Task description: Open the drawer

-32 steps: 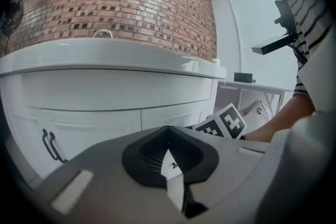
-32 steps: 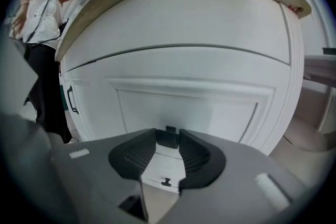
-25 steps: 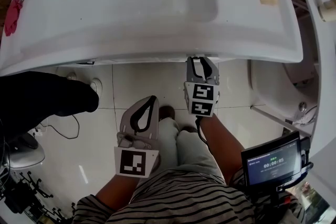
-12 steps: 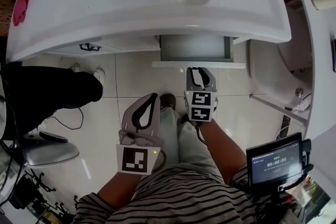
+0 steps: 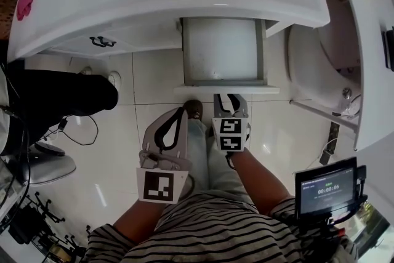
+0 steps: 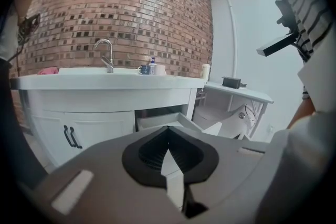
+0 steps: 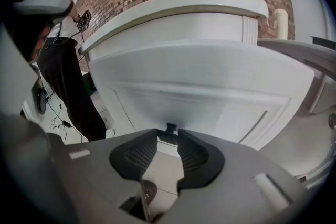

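Observation:
The white drawer (image 5: 221,49) stands pulled well out of the vanity, and its inside looks empty. My right gripper (image 5: 229,97) is at the middle of the drawer front (image 5: 258,90). In the right gripper view the small dark handle (image 7: 169,129) sits pinched between the tips of my right gripper (image 7: 169,134), below the white drawer front (image 7: 194,86). My left gripper (image 5: 180,113) hangs shut and empty over my legs, left of the drawer. From the left gripper view the open drawer (image 6: 163,119) shows beyond the shut tips of my left gripper (image 6: 168,129).
The white vanity top (image 5: 92,3) with its basin overhangs the drawer. A cupboard door with a black handle (image 5: 102,42) is left of it. A person in black (image 5: 55,101) stands at the left, with cables on the floor. A toilet (image 5: 320,64) is at the right.
The drawer has slid out from under the vanity top, from shut to wide open. My right gripper has come back toward me with its front. The left gripper has shifted only slightly.

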A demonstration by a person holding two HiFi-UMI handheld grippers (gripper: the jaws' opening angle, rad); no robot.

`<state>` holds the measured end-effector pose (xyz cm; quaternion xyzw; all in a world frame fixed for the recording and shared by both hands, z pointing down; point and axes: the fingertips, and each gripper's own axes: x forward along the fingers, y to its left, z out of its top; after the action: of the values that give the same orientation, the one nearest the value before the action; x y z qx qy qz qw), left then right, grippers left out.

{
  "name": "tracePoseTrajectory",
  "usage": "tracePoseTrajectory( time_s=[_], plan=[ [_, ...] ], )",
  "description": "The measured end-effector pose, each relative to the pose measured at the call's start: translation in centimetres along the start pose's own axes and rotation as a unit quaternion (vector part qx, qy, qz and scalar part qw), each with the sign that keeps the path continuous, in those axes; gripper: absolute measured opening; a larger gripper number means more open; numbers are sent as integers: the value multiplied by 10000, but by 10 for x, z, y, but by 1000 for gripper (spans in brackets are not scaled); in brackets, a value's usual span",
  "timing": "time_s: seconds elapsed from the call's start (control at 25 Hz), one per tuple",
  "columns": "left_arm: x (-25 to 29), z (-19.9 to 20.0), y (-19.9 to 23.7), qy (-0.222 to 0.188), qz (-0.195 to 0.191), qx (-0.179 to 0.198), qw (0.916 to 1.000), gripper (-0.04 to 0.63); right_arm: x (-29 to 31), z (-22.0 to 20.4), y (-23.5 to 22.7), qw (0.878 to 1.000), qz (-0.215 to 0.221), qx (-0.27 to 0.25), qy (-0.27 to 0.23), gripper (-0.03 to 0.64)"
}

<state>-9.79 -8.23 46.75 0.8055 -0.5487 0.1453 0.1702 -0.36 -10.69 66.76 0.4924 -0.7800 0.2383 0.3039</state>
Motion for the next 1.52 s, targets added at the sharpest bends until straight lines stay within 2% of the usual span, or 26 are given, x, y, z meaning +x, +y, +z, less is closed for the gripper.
tracePoseTrajectory(
  time_s=[0.32, 0.44, 0.52, 0.68, 0.84, 1.08, 1.28, 1.52],
  plan=[
    [-23, -7, -13, 120, 38, 4, 9999, 17, -9, -12, 4, 9998, 9, 81, 172, 121],
    [-31, 2, -16, 116, 114, 14, 9999, 17, -15, -7, 0, 9991, -227, 139, 316, 122],
    [-43, 16, -26, 45, 107, 33, 9999, 17, -37, 5, -8, 9982, -436, 321, 262, 22],
    [-89, 55, -46, -21, 187, 164, 9997, 17, -114, 60, -10, 9989, -287, 316, -188, 21],
    [-138, 101, -60, -148, 252, 385, 9988, 17, -215, 123, -8, 9963, -59, 243, -817, 2],
    [-191, 157, -74, -762, 326, 542, 9951, 17, -331, 173, 17, 9840, 423, 301, -1705, 2],
    [-249, 162, -100, -1184, 200, 746, 9900, 17, -418, 172, 48, 9705, 415, 540, -2314, 2],
    [-350, 141, -139, -1403, 1, 912, 9859, 17, -528, 122, 93, 9626, 175, 675, -2618, 2]
  ],
)
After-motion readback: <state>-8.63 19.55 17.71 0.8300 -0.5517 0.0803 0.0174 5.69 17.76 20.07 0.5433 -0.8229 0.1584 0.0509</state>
